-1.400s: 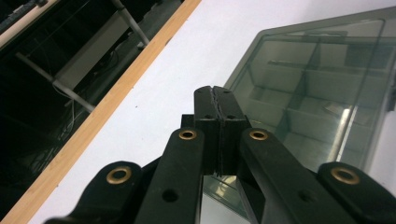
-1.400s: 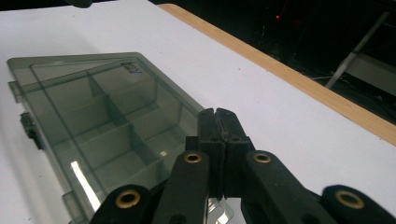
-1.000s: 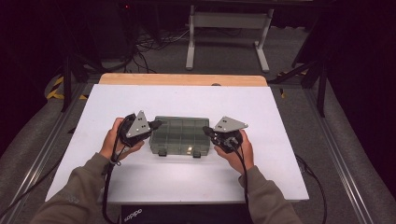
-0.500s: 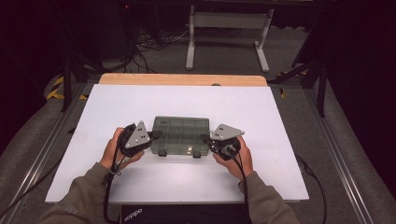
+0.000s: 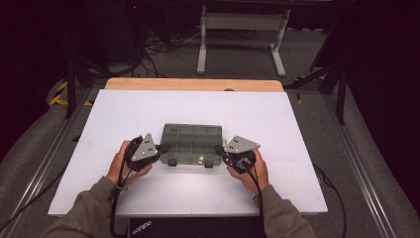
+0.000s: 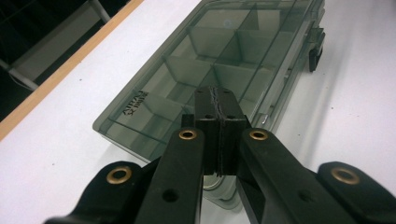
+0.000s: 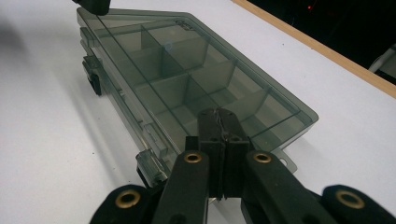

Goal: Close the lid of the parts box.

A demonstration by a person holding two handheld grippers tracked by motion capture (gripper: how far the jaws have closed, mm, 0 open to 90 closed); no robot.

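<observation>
1. Box (image 5: 191, 143): closed, near middle of the white table (image 5: 297, 129), latches (image 5: 172, 162) facing the person.
2. Left gripper (image 5: 164, 147) and right gripper (image 5: 217, 148): jaws closed on nothing, one at each end of the box.
3. Step looks like bracing or squaring the box; next probably the latches, which needs open jaws.
4. Smoky clear hard plastic, flat rectangle, gridded compartments.

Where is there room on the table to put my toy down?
The white table is bare behind the grey compartment box, up to the wooden edge, and at both far sides. It is crowded beside the box, where the left claw and right claw sit.
</observation>
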